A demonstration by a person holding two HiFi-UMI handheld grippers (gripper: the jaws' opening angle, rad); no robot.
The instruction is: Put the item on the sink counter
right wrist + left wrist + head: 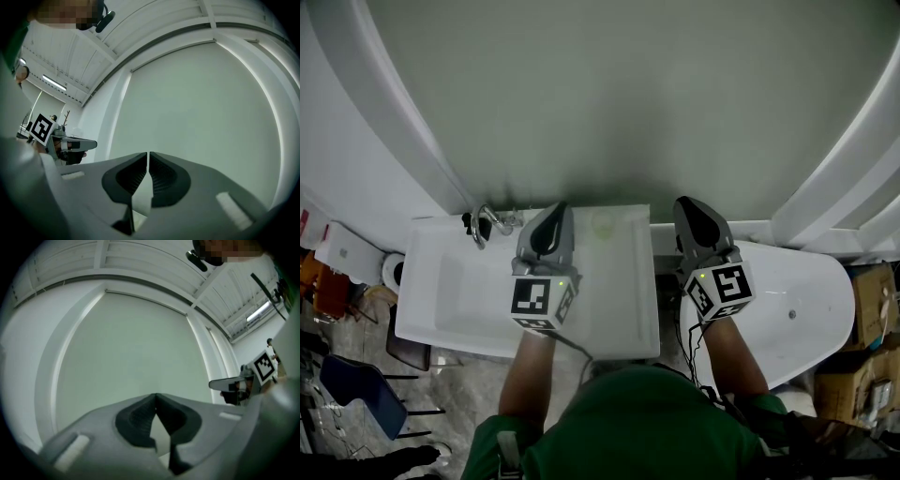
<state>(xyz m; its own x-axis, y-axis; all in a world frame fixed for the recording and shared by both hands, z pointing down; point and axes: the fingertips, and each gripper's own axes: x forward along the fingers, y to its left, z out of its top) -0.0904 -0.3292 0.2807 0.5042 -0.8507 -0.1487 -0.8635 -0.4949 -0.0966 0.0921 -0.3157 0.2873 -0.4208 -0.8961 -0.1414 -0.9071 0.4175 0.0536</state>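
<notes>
Head view, looking steeply down: white sink counter (623, 319) at centre, faucet (487, 223) at its far left corner, white bathtub (806, 300) just to the right, grey-green wall panel (628, 94) beyond both.

Left gripper (557, 210): held over the far middle of the sink counter, pointing at the wall panel. In the left gripper view (155, 397), jaws pressed together at the tips, nothing between them.

Right gripper (690, 206): held over the gap between sink counter and bathtub, level with the left gripper and well apart from it. In the right gripper view (147, 155), jaws drawn together to a hairline slit, nothing pinched.

Task item: in neither gripper. Only candidate a faint round pale shape (602, 222) on the far rim of the sink counter, just right of the left gripper's tips; too dim to identify.

Near edge: person's green top (637, 422). Far right: cardboard boxes (872, 300).
</notes>
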